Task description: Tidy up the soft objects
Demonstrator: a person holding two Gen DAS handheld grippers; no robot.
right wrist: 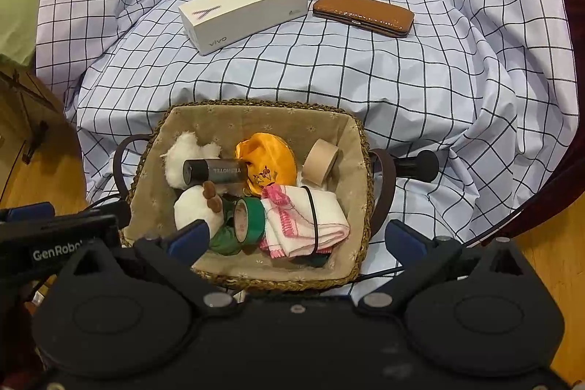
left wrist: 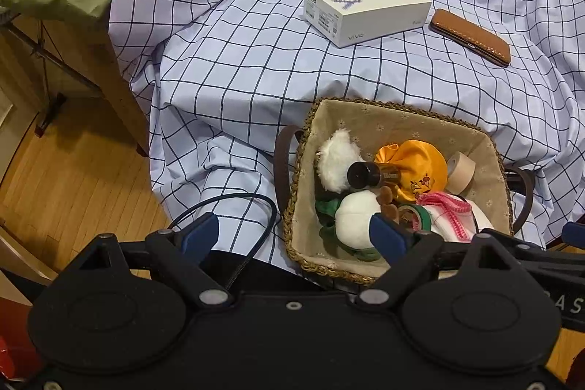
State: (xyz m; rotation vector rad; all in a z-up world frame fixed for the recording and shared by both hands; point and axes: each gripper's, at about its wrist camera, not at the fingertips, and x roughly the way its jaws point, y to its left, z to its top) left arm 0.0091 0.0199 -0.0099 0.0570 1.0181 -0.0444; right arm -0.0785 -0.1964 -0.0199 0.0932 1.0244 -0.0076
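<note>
A blue-checked cotton cloth [right wrist: 292, 68] is covering the table across the frame. The woven lined basket [right wrist: 360, 148] is sitting lower centre, holding a white plush toy [right wrist: 190, 207], orange satin pouch [right wrist: 270, 156] and folded pink-trimmed towel [right wrist: 310, 218]: light and squashy, probably best pinched mid-body. The left hand-held gripper [left wrist: 294, 234] and right hand-held gripper [right wrist: 298, 238] are hovering released over the basket's near edge.

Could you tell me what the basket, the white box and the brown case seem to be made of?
Basket: braided natural fibre, perhaps straw, judging by the twisted rim; matte beige cloth lining with small flowers.
White box: smooth matte cardboard, likely, with sharp edges and printed lettering.
Brown case: looks like leather or an imitation, with a slight sheen and a metal clasp.
</note>
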